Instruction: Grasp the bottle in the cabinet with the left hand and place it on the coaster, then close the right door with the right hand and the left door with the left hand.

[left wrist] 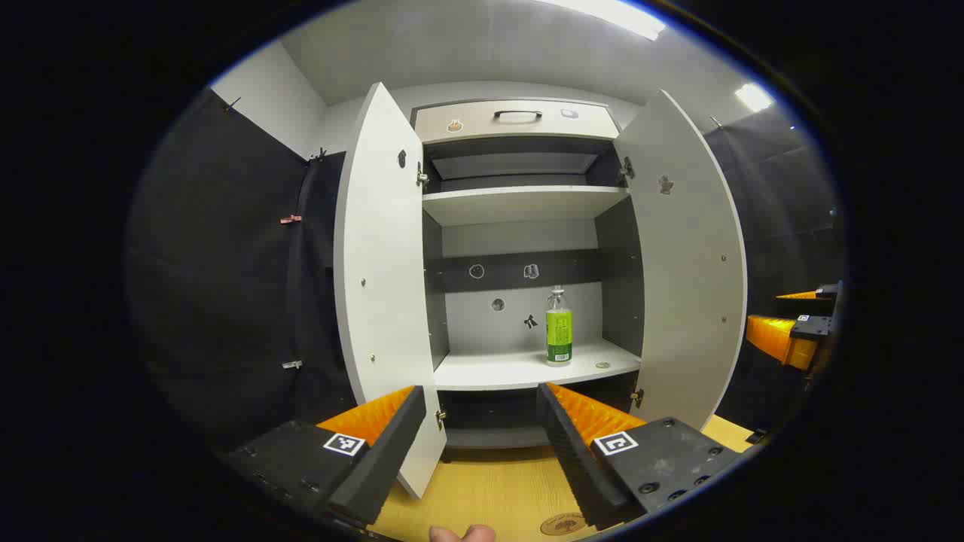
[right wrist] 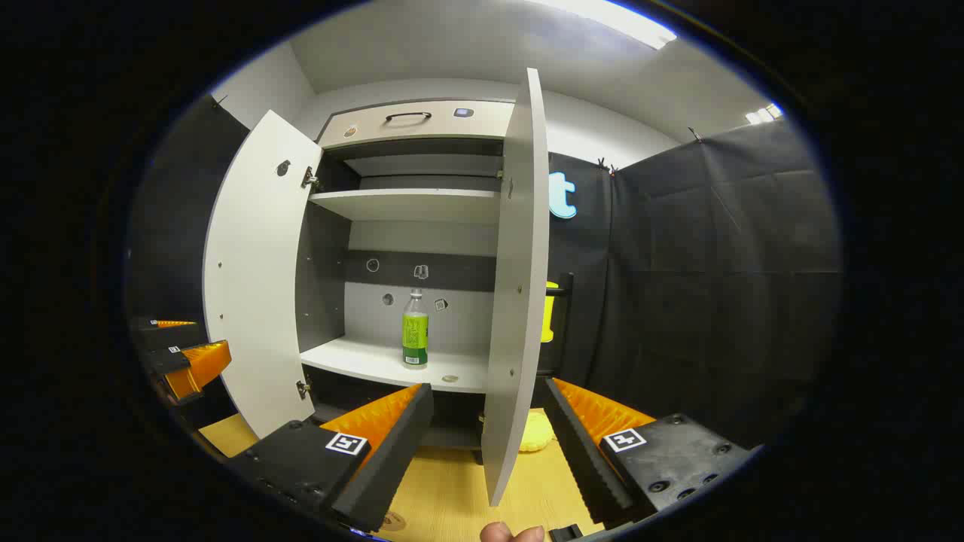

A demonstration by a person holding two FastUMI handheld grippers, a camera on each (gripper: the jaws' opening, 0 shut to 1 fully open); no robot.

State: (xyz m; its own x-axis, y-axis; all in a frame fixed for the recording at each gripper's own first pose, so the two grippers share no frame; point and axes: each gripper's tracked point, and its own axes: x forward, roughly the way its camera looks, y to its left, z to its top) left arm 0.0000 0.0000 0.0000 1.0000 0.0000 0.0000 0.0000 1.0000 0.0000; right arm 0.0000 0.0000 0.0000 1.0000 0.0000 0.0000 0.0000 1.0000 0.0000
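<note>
1. Black cloth walls surround a white two-door cabinet that stands on a yellow wooden worktop.
2. Both cabinet doors stand swung out: the left door and the right door frame the open shelves in the left gripper view.
3. Inside the cabinet, a clear plastic bottle with a green label stands upright on the lower white shelf, toward that shelf's right end.
4. A small round disc lies on the same shelf, just beside the bottle on its right.
5. Above the cabinet's shelves sits a pale drawer front with a dark handle.
6. A round brown coaster lies on the worktop in front of the cabinet, at the bottom edge of the left gripper view.
7. The left tongs are spread apart and grip nothing, hanging in front of the cabinet, well apart from the bottle.
8. The right tongs are likewise spread and hold nothing; the right door's edge shows between their fingers, farther off.
9. In the right gripper view, the left tongs appear near the left door's lower outer side.
</note>
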